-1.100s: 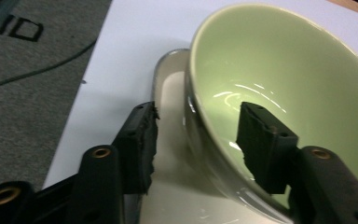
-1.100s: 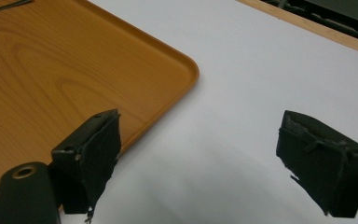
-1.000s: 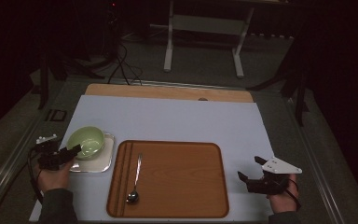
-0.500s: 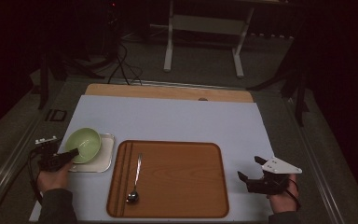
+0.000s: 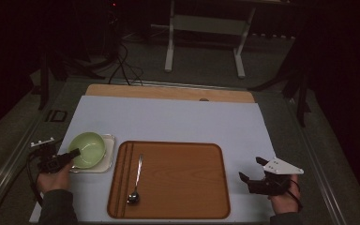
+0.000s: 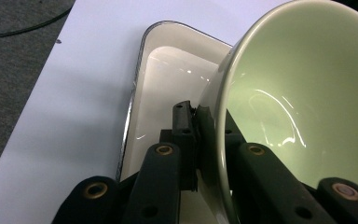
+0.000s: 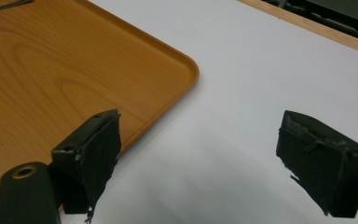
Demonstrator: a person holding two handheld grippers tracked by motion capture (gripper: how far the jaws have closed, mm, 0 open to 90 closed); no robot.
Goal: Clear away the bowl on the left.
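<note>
A pale green bowl (image 5: 86, 148) (image 6: 298, 93) sits in a white square dish (image 5: 108, 140) (image 6: 168, 65) at the left of the white mat. My left gripper (image 5: 75, 152) (image 6: 198, 114) has just been closing and is now shut on the bowl's near rim, with one jaw outside the wall and the other inside. My right gripper (image 5: 251, 168) (image 7: 200, 135) is open over the bare mat, just right of the wooden tray (image 5: 178, 187) (image 7: 51, 70), with nothing between its jaws.
A metal spoon (image 5: 136, 180) lies lengthwise in the left part of the tray. A wooden strip (image 5: 168, 93) runs along the mat's far edge. Cables and a metal stand (image 5: 204, 42) are on the dark floor beyond the table.
The left jaws have closed onto the bowl's rim, and the bowl has shifted slightly toward the hand. The right gripper has not moved.
</note>
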